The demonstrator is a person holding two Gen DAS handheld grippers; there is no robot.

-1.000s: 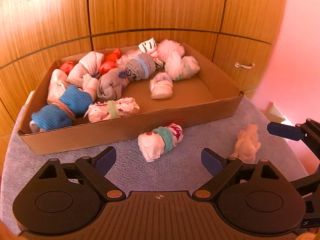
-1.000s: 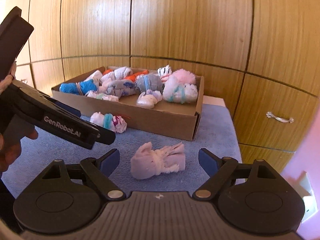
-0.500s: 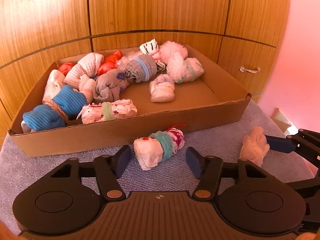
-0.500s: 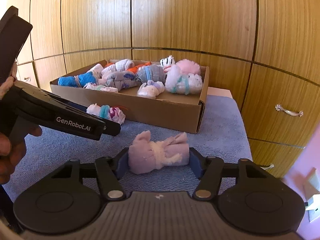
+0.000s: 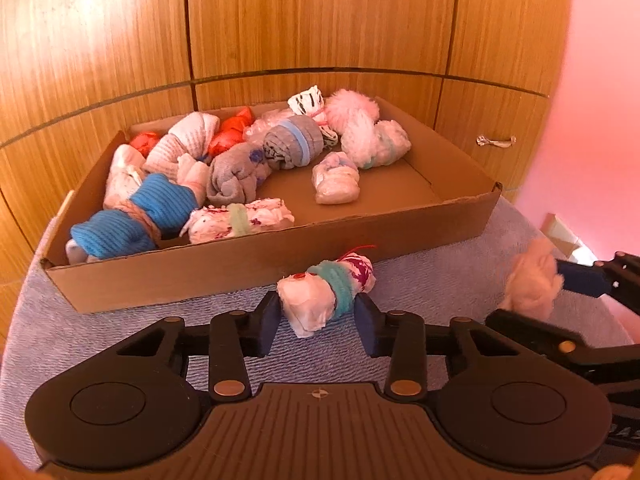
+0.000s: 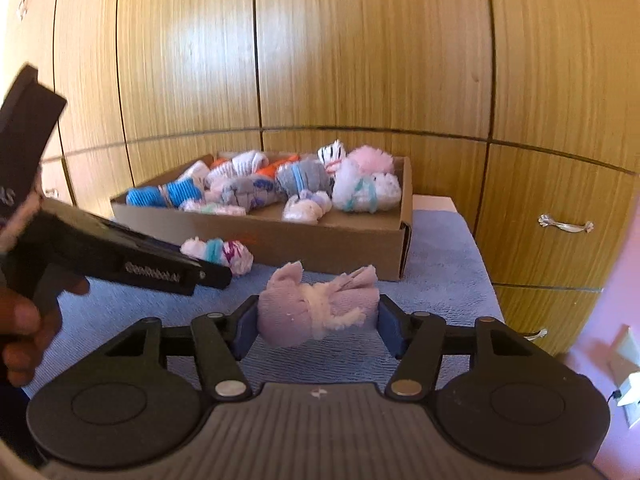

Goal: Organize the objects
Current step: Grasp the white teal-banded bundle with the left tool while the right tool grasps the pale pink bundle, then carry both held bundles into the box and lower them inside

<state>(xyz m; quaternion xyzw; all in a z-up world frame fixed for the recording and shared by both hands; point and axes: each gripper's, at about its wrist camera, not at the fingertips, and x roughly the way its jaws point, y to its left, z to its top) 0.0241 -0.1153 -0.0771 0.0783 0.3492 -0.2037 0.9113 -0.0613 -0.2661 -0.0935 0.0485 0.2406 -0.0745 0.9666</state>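
The left gripper is closing its jaws around a rolled white sock bundle with magenta print and a teal band, and both blue pads already touch the roll's sides; a red thread sticks out of its far end. This bundle lies on the blue-grey towel just in front of the cardboard box's near wall. In the right wrist view the side of the left gripper bears white lettering that reads roughly "GenRobot.AI", blurred here, and a hand wraps its handle. The shallow cardboard box sits towards the far edge of the towel against wooden cabinet doors. From its left end it holds a blue ribbed sock roll tied in the middle, pale pink and white rolls, red-orange rolls behind, a white roll with magenta print and a pale green band against the near wall, a grey sock roll, a grey roll with a light blue band, a small white and lilac bundle, a black-and-white striped roll, and fluffy pink and white bundles at the far right corner. The right gripper clamps a fluffy lilac sock bundle with a white tie end to end between its blue pads, near the towel's right edge.
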